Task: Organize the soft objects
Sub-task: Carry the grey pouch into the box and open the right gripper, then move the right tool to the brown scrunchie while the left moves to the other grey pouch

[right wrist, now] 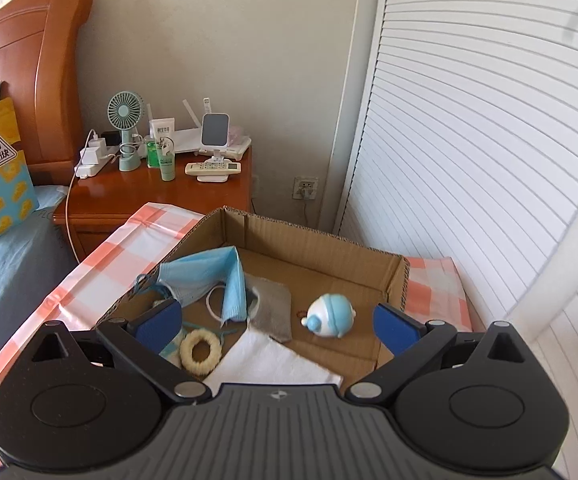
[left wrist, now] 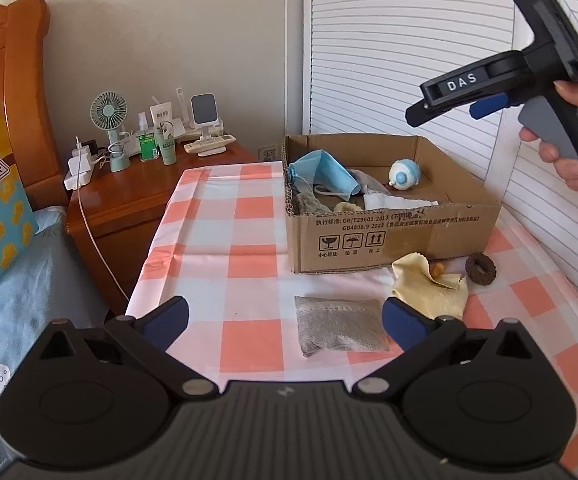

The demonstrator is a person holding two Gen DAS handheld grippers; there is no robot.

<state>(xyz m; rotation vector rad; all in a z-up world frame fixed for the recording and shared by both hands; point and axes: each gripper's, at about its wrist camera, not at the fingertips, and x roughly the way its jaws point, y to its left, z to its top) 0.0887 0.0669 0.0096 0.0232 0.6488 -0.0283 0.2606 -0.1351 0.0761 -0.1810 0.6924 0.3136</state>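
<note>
in the left wrist view the left gripper (left wrist: 285, 320) fills the bottom of the frame, its 2 blue-padded jaws spread wide with nothing pressed between them. a grey pouch (left wrist: 341, 330) lies flat on the pink-and-white checked tablecloth (left wrist: 225, 240) between the pads, nearer the right one and touching neither. just above and right of it sits a crumpled yellow cloth (left wrist: 429, 284), and further right a dark brown ring (left wrist: 481, 267), both close to the front wall of the cardboard box (left wrist: 393, 236) in the centre right of the frame.

in the upper right of that view a hand (left wrist: 565, 148) holds the right gripper (left wrist: 445, 106) in the air above the box. in the right wrist view the right gripper (right wrist: 277, 320) has its jaws fully apart and empty, low in the frame over the open box (right wrist: 313, 248). inside the box lie a blue face mask (right wrist: 205, 276) at the left, a grey cloth (right wrist: 273, 308) in the middle, a white cloth (right wrist: 273, 364) at the bottom, a cream ring (right wrist: 201, 350) at the lower left, and a blue-and-white toy (right wrist: 331, 316) to the right of centre, apart from the rest.

a wooden nightstand (right wrist: 137, 196) with a small green fan (right wrist: 125, 120) stands in the upper left of the frame.
</note>
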